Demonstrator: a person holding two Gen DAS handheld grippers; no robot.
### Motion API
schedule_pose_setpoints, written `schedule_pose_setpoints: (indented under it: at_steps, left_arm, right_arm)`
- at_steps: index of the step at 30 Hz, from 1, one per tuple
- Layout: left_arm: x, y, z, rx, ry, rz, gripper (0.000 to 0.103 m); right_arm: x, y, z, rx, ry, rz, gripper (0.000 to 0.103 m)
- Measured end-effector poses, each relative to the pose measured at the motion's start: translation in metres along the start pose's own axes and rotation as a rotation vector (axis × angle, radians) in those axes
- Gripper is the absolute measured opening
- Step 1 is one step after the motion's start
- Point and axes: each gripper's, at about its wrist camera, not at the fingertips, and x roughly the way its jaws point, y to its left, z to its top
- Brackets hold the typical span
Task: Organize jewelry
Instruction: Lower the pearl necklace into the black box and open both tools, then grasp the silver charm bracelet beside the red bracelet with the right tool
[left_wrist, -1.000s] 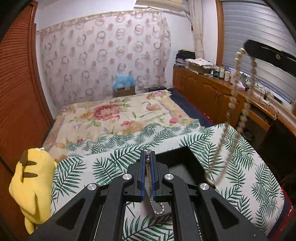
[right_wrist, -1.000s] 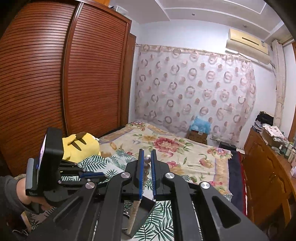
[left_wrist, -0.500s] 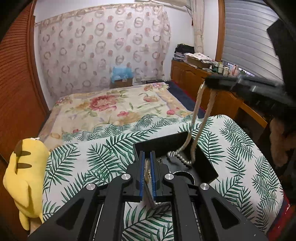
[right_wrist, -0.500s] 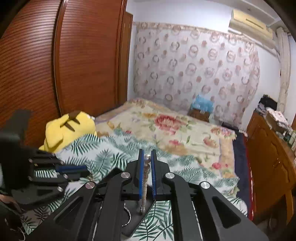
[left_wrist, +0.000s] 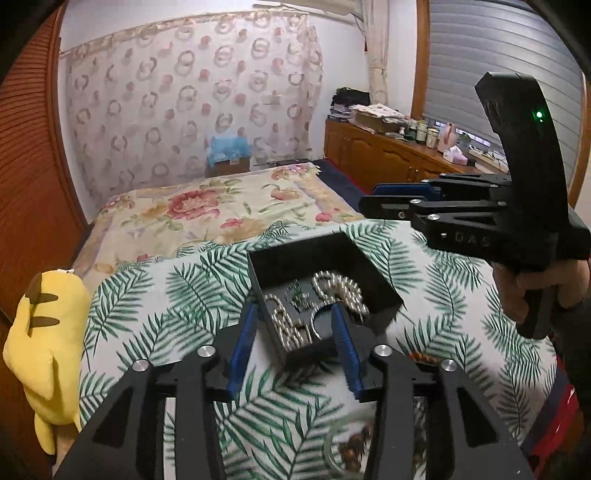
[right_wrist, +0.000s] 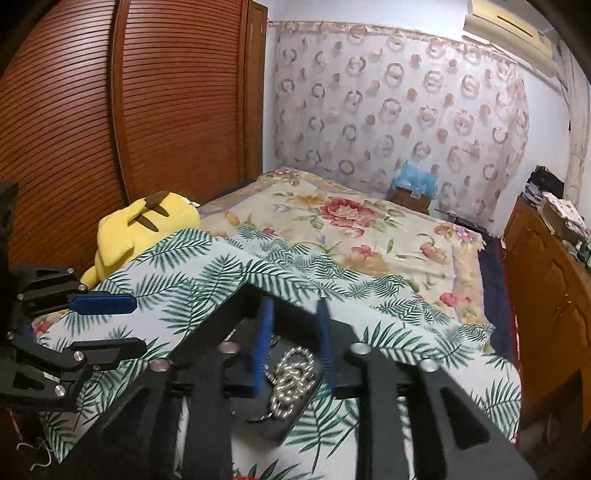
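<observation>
Matt black box (left_wrist: 325, 258); glossy pearly beads (left_wrist: 338, 286); leaf-print cloth (left_wrist: 177, 295); slatted wood wardrobe (right_wrist: 110, 110); plush yellow toy (left_wrist: 48, 343).

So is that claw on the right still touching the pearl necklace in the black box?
Apart. In the left wrist view the right gripper hangs open above the black box, with patterned cloth visible between it and the pearl necklace lying inside.

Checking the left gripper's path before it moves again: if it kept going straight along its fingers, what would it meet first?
Most likely the black tray: its near corner, holding the pearl strands, sits between the open jaws of the left gripper. Depth is uncertain; it may pass just above the rim.
</observation>
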Motion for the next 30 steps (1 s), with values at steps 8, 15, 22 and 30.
schedule_pose_setpoints:
  at_steps: [8, 15, 22, 30]
  left_arm:
    - [-0.008, -0.011, -0.039, 0.004, 0.02, -0.001, 0.07]
    - [0.001, -0.032, -0.072, 0.016, 0.075, -0.008, 0.076]
    - [0.009, -0.051, -0.084, 0.028, 0.118, -0.026, 0.077]
    - [0.019, -0.054, -0.091, 0.016, 0.148, -0.023, 0.09]
  right_arm:
    - [-0.04, 0.004, -0.066, 0.037, 0.025, 0.014, 0.03]
    - [-0.062, 0.008, -0.133, 0.12, 0.062, 0.023, 0.03]
    - [-0.075, 0.019, -0.161, 0.149, 0.077, 0.029, 0.03]
    - [-0.08, 0.028, -0.174, 0.189, 0.088, 0.058, 0.036]
